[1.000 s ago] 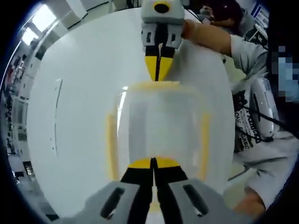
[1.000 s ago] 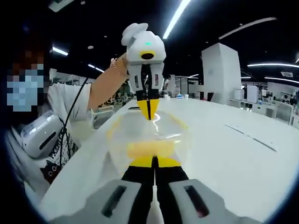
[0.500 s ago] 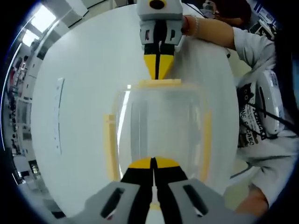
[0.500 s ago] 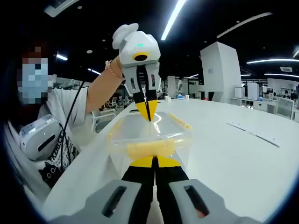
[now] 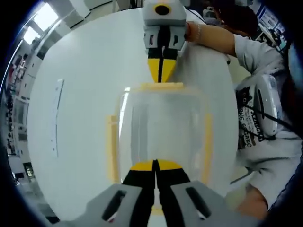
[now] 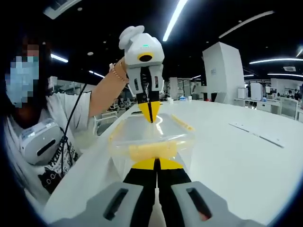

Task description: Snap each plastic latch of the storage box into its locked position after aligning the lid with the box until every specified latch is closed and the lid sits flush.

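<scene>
A large white bench carries a clear plastic storage box with its lid on and yellow latches along the edges. The box sits between the two tools, close to the bench edge where a person in a pale printed shirt sits. The left hand-held gripper has its jaws closed together, tips resting at the near yellow latch end of the box. The right hand-held gripper is likewise closed, its tips at the opposite end latch. A bracelet circles the wrist of the person's left hand.
</scene>
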